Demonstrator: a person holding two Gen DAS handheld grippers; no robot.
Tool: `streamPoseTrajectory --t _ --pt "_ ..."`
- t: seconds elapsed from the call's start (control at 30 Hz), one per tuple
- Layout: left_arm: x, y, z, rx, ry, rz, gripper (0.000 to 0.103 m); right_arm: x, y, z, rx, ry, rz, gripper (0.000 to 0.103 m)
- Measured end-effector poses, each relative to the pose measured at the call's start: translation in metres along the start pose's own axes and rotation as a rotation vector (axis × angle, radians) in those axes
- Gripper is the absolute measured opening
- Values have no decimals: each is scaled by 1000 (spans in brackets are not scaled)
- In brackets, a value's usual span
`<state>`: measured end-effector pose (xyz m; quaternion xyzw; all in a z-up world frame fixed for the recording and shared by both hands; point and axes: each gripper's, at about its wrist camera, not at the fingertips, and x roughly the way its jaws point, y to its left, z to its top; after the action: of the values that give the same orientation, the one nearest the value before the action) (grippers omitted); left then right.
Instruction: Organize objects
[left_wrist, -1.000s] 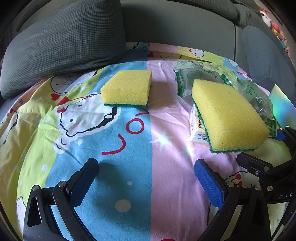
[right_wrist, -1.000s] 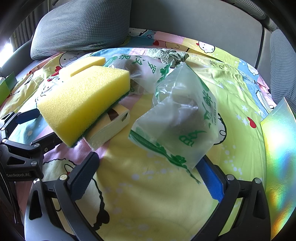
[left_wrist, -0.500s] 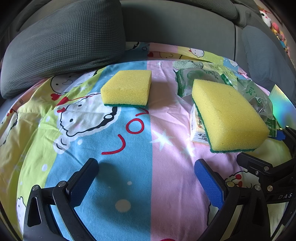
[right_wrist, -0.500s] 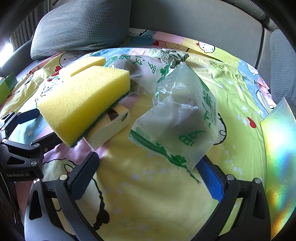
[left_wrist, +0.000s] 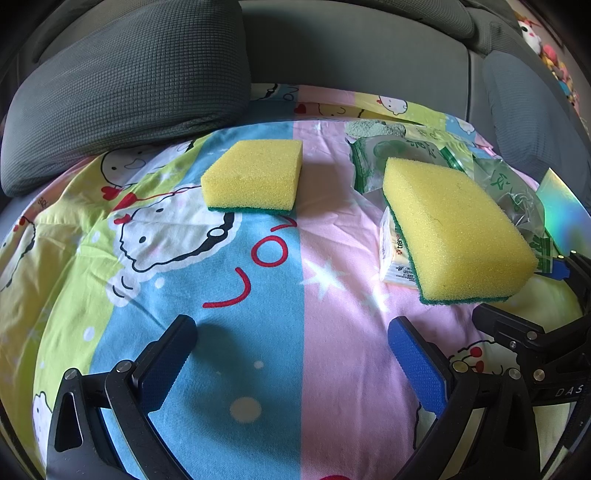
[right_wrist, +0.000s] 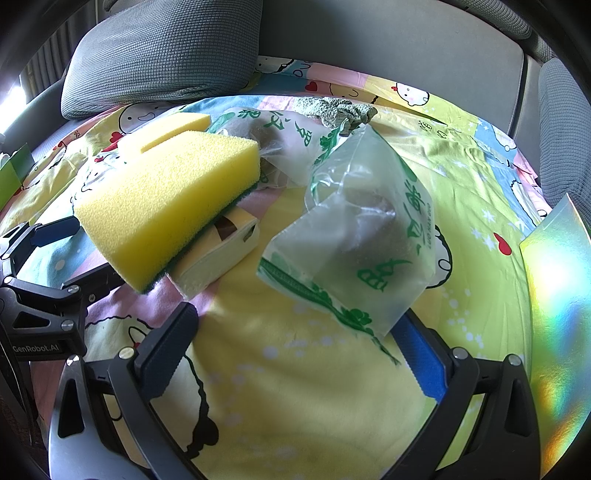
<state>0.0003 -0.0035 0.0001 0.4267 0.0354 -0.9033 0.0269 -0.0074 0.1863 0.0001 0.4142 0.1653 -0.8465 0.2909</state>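
Presently, findings by view.

Left wrist view
- Left gripper (left_wrist: 291, 354): jaws wide apart, nothing between them, over the sheet (left_wrist: 258, 295).
- Far sponge (left_wrist: 253, 181): flat on the sheet, ahead and slightly left of the gripper, well apart from it; green side down; long axis runs roughly away from the camera.
- Near sponge (left_wrist: 454, 229): ahead and right of the gripper, tilted, resting partly on a tissue pack (left_wrist: 395, 254); long axis runs from far-left to near-right.
- Bags (left_wrist: 513, 192): behind and right of the near sponge.
- Cushion (left_wrist: 129, 85): at the far left.

Right wrist view
- Right gripper (right_wrist: 295, 343): jaws spread, clamping nothing.
- Front bag (right_wrist: 362, 243): clear with green print, just ahead of the gripper; its lower corner overlaps the right finger (right_wrist: 424, 362); contact cannot be told.
- Near sponge (right_wrist: 166, 203): ahead-left, tilted on the tissue pack (right_wrist: 218, 254).
- Left gripper (right_wrist: 44, 269): at the left edge, beside that sponge.
- Green cloth (right_wrist: 340, 110): far, beyond the bags.
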Motion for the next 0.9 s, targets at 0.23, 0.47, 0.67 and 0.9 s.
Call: streamPoseTrajectory --t 0.23,0.47,0.67,0.9 --pt "0 0 0 -1 0 1 103 0 1 0 0 0 0 102" --pt "0 -1 0 1 -1 2 103 0 0 1 1 1 1 102" --pt "0 -1 0 -3 -1 -2 103 0 1 1 2 1 -3 102" --pt "0 1 0 -2 -1 -1 103 0 1 1 4 -1 0 102"
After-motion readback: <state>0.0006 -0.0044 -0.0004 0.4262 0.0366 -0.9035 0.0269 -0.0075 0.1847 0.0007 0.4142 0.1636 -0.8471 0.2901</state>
